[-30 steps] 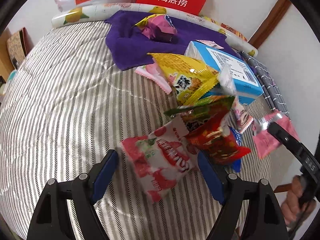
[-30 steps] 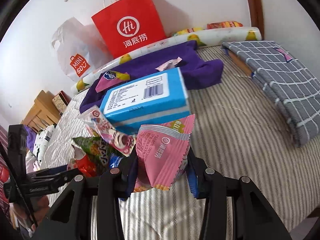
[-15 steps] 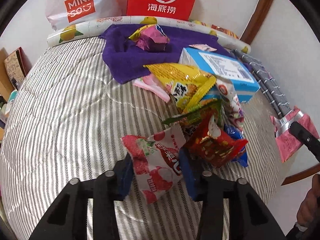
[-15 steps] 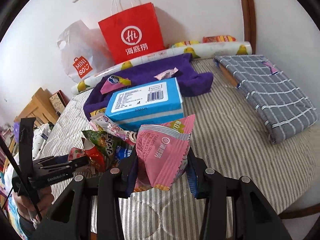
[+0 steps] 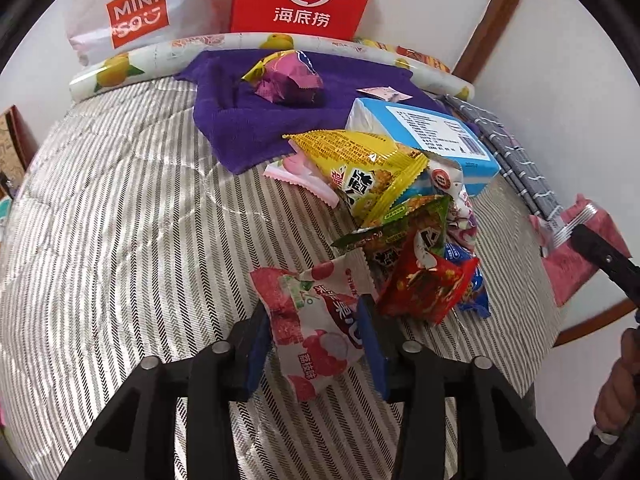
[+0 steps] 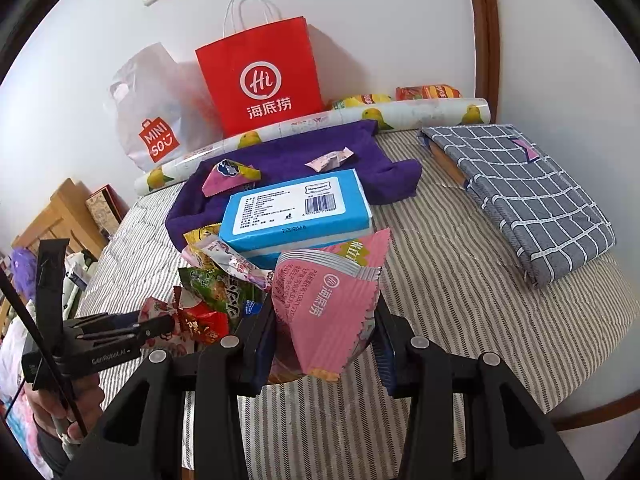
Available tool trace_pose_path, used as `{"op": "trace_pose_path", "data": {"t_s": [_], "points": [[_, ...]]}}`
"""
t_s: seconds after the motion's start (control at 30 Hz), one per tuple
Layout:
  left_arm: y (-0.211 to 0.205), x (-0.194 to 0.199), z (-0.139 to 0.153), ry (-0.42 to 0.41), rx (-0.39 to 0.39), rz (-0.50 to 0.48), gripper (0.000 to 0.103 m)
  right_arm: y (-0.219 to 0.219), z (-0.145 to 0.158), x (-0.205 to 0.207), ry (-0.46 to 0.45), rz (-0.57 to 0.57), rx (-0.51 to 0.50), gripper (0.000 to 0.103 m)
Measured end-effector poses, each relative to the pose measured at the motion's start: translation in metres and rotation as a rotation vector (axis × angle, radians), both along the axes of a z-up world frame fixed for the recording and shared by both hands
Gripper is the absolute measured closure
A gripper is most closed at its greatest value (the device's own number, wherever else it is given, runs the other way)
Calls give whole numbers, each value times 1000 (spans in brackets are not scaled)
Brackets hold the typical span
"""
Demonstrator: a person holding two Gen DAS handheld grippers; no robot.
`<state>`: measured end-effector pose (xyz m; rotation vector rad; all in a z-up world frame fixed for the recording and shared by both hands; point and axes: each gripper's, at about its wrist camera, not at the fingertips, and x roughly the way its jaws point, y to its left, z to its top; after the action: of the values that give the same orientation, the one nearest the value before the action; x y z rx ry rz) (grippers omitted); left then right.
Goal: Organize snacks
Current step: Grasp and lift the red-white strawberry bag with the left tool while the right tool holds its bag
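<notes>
Left wrist view: the left tool (image 5: 316, 336) has a pink-and-white lychee snack packet (image 5: 316, 320) between its blue pads (image 5: 256, 344). Its jaws clamped down and have just eased out a little, yet both pads press the packet's sides. The packet sits on the striped bed cover (image 5: 120, 220), just in front of the blue box (image 5: 432, 140), with a red packet (image 5: 424, 284) touching its right edge. A green packet (image 5: 404, 220) and a yellow packet (image 5: 368, 168) with black Chinese characters are heaped between it and the box. Behind the box a purple cloth (image 5: 248, 120) carries a purple-and-yellow wrapped snack (image 5: 288, 80).

In the right wrist view, the right tool (image 6: 324, 344) is narrowed onto a pink ribbed packet (image 6: 328, 304) printed with a round "Hi" mark and "海底捞", held just in front of the blue box (image 6: 296, 208), whose white label bears a barcode and small text too fine to read. Behind the box, against the wall, stand a red paper bag (image 6: 260, 76) with the same "Hi 海底捞" logo and a white plastic bag (image 6: 156, 120) marked "MINISO". A grey checked cloth (image 6: 520, 192) lies to the box's right.
</notes>
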<state>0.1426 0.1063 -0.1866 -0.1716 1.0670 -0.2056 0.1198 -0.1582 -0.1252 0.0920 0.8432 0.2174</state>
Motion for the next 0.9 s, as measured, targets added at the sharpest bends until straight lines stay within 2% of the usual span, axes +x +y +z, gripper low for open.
{"op": "trace_pose_path", "data": {"t_s": [0.07, 0.27, 0.43, 0.5, 0.63, 0.67, 0.73, 0.8, 0.9], "points": [[3, 0, 1, -16, 20, -12, 46, 2, 0, -1, -2, -11, -1, 61], [1, 6, 7, -60, 1, -75, 35, 2, 1, -7, -12, -40, -17, 61], [-6, 6, -3, -14, 46, -98, 33, -6, -1, -7, -11, -66, -10, 61], [-10, 3, -7, -24, 74, -105, 31, -9, -3, -7, -8, -75, -2, 61], [-24, -9, -12, -60, 197, -95, 26, -12, -8, -6, 4, -71, 16, 61], [-25, -10, -12, -63, 208, -81, 28, -13, -8, -6, 6, -68, 21, 61], [-24, -11, -10, -65, 209, -53, 38, -15, -7, -6, 3, -64, 35, 61], [-22, -12, -7, -63, 201, -39, 63, -16, -4, -6, -4, -53, 42, 61], [-17, -13, -3, -44, 187, -25, 78, -18, -1, -6, -12, -40, 41, 61]]}}
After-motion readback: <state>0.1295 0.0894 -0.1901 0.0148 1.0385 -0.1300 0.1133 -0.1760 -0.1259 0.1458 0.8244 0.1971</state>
